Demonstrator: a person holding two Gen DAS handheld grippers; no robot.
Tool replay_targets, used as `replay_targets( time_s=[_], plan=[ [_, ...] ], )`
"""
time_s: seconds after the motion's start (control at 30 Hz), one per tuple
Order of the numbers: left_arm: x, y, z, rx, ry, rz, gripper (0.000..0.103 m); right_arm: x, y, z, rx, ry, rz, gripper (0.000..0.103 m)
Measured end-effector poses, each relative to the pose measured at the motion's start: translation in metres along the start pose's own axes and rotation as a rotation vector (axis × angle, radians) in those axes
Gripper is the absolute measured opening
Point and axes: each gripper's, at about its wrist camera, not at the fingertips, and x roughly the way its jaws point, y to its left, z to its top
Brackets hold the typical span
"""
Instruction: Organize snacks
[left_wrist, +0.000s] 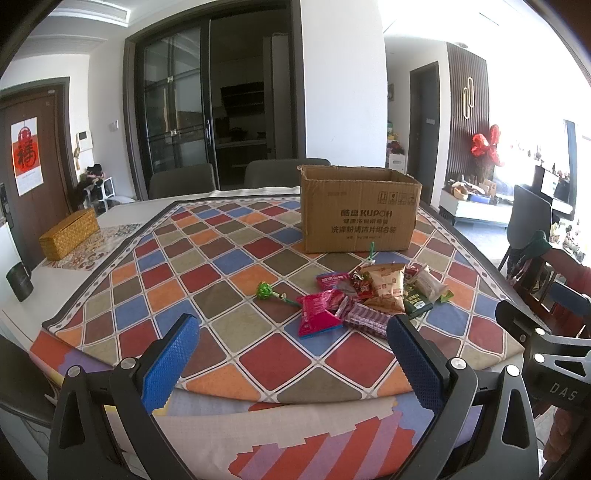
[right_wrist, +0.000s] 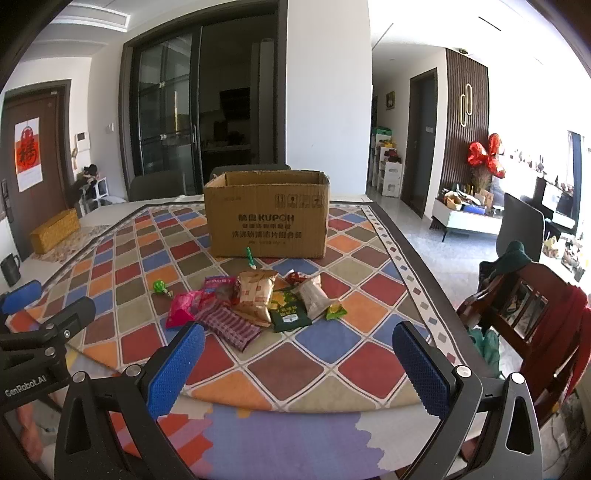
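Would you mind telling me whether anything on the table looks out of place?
The snack packets lie in a loose, overlapping heap in front of the cardboard box instead of inside it, and a green lollipop sits apart to the heap's left.

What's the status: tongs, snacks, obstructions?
Left tongs open, empty. Right tongs open, empty. Snack pile loose before cardboard box. Nothing blocking.

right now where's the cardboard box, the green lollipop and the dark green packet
cardboard box (right_wrist: 266, 225), right wrist view, on its printed front face
green lollipop (left_wrist: 264, 290), left wrist view, on its wrapped head
dark green packet (right_wrist: 290, 317), right wrist view, on the middle of its front
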Motion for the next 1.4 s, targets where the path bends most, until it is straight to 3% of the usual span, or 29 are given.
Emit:
replay_targets(
  time_s=[0.5,0.83,1.1,1.4],
  plan=[
    [0.012,0.001,0.003,-0.008,0.03,0.008,0.103,0.022,0.01,0.002,-0.047,0.048,0.035,0.102],
    [0.057,0.007,0.015,-0.025,0.112,-0.007,0.096,0.053,0.023,0.02,-0.099,0.066,0.08,0.102],
    [0.091,0.004,0.027,0.006,0.157,-0.023,0.092,0.092,0.029,0.031,-0.104,0.135,0.106,0.099],
    [0.142,0.002,0.028,0.014,0.261,-0.058,0.084,0.141,0.034,0.035,-0.11,0.224,0.123,0.092]
  ],
)
